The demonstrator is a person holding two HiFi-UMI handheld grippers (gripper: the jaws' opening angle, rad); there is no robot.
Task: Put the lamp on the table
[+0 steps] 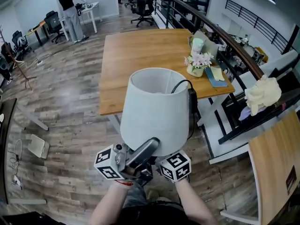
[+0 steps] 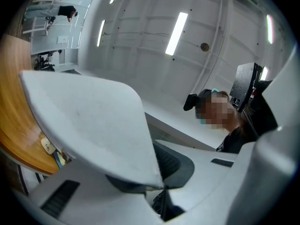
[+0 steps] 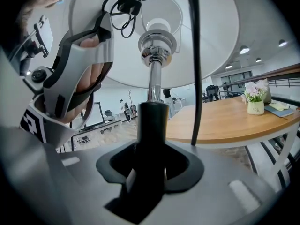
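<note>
In the lower middle of the head view, the lamp (image 1: pixel 154 109) is being held up in the air, close to the near edge of the wooden table (image 1: pixel 140 55). At the lower left of the lamp, the left gripper (image 1: pixel 139 155) is being kept tight on the edge of the white shade (image 2: pixel 89 121). A little to the right, the black stem (image 3: pixel 152 121) is being squeezed by the right gripper (image 3: pixel 147 172), with the black cord (image 3: pixel 194 64) being left hanging beside it. At the upper right, a flower pot (image 1: pixel 197 65) is being kept on the table.
</note>
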